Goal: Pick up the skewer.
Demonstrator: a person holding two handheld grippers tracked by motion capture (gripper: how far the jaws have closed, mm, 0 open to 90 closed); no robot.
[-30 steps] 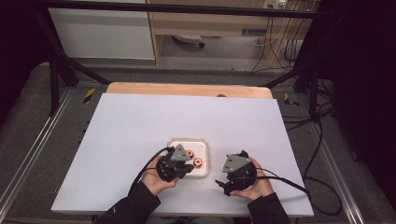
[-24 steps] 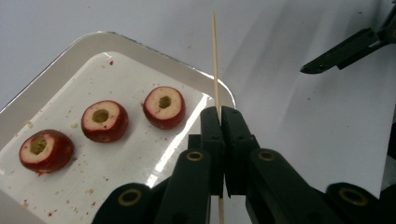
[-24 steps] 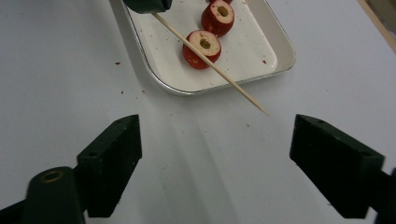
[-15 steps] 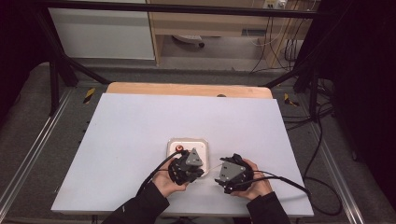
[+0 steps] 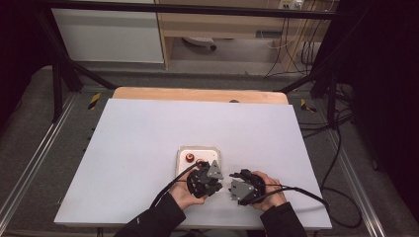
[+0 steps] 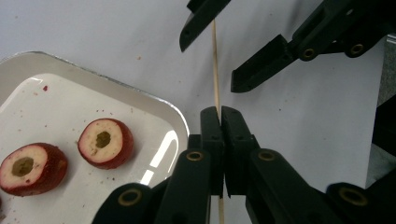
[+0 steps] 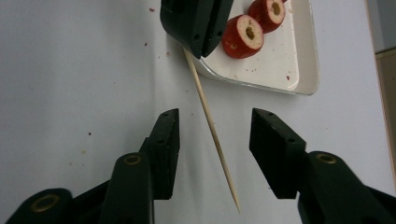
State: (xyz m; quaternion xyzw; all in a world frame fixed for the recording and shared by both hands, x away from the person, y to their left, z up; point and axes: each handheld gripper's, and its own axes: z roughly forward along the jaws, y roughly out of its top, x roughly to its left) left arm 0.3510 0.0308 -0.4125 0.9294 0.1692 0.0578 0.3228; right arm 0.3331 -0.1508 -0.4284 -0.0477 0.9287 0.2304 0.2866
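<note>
The work looks barely begun: the left claw (image 6: 219, 119) is clamped on a thin wooden skewer (image 7: 210, 126) held just above the white bench (image 5: 148, 133), right of the white tray (image 6: 154, 100), while the two hawthorn slices (image 6: 105, 142) lie unthreaded in it. The right claw (image 7: 214, 137) has just been closing around the skewer's free end, its jaws apart and not yet touching it, so the handover or steadying and all threading remain. The skewer is pale, straight and sharp-tipped; the slices are red-skinned, cream-fleshed, cored through.

no readable text, labels, signs
</note>
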